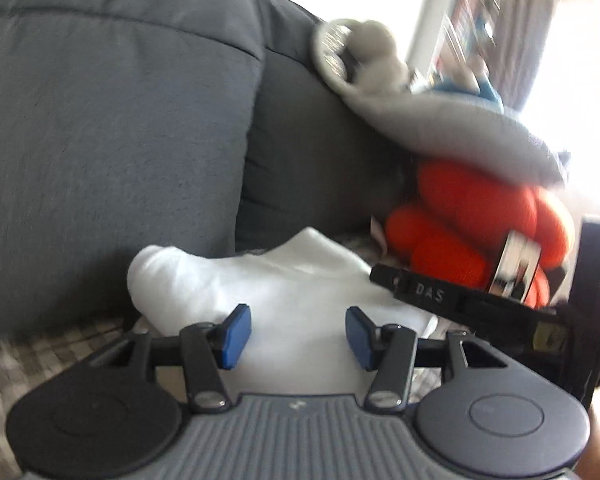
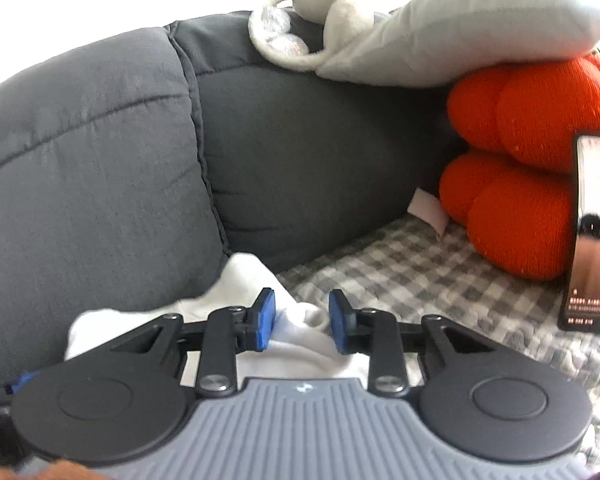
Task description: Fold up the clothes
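A white garment [image 1: 284, 284] lies bunched on the checked seat cover, against the grey sofa back. My left gripper [image 1: 298, 336] is open just above its near part, blue pads apart, holding nothing. In the right wrist view the same white garment [image 2: 244, 280] lies under my right gripper [image 2: 300, 318], which is open with a rolled fold of the cloth between its blue pads, not clamped. The right gripper's black body [image 1: 460, 300] shows at the right of the left wrist view.
Grey sofa back cushions [image 2: 120, 152] rise behind the garment. An orange knotted cushion [image 2: 532, 168] and a light grey pillow [image 2: 460, 36] with a plush toy sit at the right. A phone [image 2: 592, 236] stands at the right. The checked cover [image 2: 420, 272] spreads across the seat.
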Available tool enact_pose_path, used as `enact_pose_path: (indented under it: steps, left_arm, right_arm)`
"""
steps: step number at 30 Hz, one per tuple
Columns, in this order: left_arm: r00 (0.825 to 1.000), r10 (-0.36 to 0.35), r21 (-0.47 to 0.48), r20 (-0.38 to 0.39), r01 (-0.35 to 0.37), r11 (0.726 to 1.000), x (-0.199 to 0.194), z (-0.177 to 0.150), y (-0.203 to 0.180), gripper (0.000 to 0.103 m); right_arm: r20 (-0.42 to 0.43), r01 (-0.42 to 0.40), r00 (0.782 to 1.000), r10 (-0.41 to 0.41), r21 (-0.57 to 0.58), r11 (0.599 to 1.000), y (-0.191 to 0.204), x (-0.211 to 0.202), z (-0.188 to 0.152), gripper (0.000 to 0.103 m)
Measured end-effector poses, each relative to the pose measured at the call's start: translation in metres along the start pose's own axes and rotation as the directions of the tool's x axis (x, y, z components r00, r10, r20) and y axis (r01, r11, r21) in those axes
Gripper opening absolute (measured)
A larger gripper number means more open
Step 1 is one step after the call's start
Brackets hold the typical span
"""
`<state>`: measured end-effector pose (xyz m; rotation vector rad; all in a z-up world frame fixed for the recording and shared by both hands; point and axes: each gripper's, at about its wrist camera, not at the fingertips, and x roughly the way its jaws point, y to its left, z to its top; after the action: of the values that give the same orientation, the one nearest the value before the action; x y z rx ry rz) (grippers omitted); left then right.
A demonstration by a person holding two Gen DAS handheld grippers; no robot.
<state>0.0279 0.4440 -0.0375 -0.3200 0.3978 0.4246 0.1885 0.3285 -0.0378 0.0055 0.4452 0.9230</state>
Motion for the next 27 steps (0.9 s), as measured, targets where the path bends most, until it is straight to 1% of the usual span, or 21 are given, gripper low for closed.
enact_pose_path:
  steps: [1,3,4,6,7,8,10,11,13,15,19,21,25,27]
  left_arm:
    - [0.999,0.016,0.041,-0.029,-0.015,0.999,0.004,-0.001,-0.003,0.054]
    - [0.999,0.045,0.103,-0.028,-0.042,0.994,0.008,-0.002,-0.009,0.054]
    - [0.998,0.053,0.113,-0.023,-0.05,0.992,0.007,-0.003,-0.01,0.054]
    - [0.999,0.049,0.099,-0.006,-0.048,0.994,0.006,-0.005,-0.005,0.055]
    - [0.999,0.039,0.075,0.001,-0.039,0.996,0.007,-0.003,-0.003,0.057]
    - [1.0,0.028,0.05,0.007,-0.029,0.998,0.007,0.0,-0.002,0.059]
    - [1.0,0.011,0.012,0.014,-0.012,1.0,-0.003,0.0,0.002,0.066]
    - [1.0,0.003,-0.006,0.018,-0.003,1.0,-0.01,0.0,0.003,0.067]
    - [1.0,-0.009,-0.017,0.028,0.009,1.0,-0.018,0.001,0.002,0.071]
    - [0.999,-0.025,-0.015,0.032,0.026,1.0,-0.022,0.001,-0.001,0.072]
    - [0.999,-0.045,0.0,0.014,0.045,0.999,-0.026,0.002,-0.013,0.073]
    - [0.999,-0.033,0.015,-0.012,0.033,0.999,-0.026,0.005,-0.024,0.073]
    - [1.0,0.001,0.032,-0.028,0.0,0.999,-0.02,0.009,-0.038,0.074]
    - [0.999,-0.003,0.033,-0.035,0.004,0.999,-0.022,0.008,-0.044,0.075]
  right_arm:
    - [-0.007,0.005,1.0,-0.005,-0.01,1.0,0.0,0.002,-0.003,0.029]
    - [-0.013,0.009,1.0,-0.009,0.0,1.0,-0.002,0.004,-0.006,0.029]
    - [-0.014,0.014,1.0,-0.014,0.007,1.0,-0.002,0.004,-0.006,0.029]
    - [-0.01,0.028,1.0,-0.028,0.004,1.0,0.001,0.002,-0.004,0.029]
    - [-0.003,0.035,0.999,-0.035,-0.002,0.999,0.003,0.0,-0.004,0.029]
    - [0.006,0.039,0.999,-0.039,-0.003,0.999,0.005,-0.003,-0.003,0.034]
    - [0.021,0.036,0.999,-0.037,0.025,0.999,0.004,-0.016,-0.001,0.044]
    - [0.028,0.035,0.999,-0.036,0.041,0.999,0.004,-0.023,0.0,0.047]
    - [0.033,0.033,0.999,-0.035,0.069,0.997,0.001,-0.037,0.001,0.048]
    - [0.027,0.038,0.999,-0.041,0.092,0.995,-0.005,-0.052,0.001,0.049]
    - [0.029,0.077,0.996,-0.082,0.149,0.986,-0.024,-0.088,-0.001,0.05]
    - [0.026,0.104,0.994,-0.109,0.168,0.98,-0.035,-0.105,-0.002,0.05]
    - [0.007,0.151,0.988,-0.154,0.175,0.973,-0.049,-0.134,-0.007,0.051]
    - [0.0,0.159,0.987,-0.162,0.188,0.969,-0.053,-0.149,-0.01,0.052]
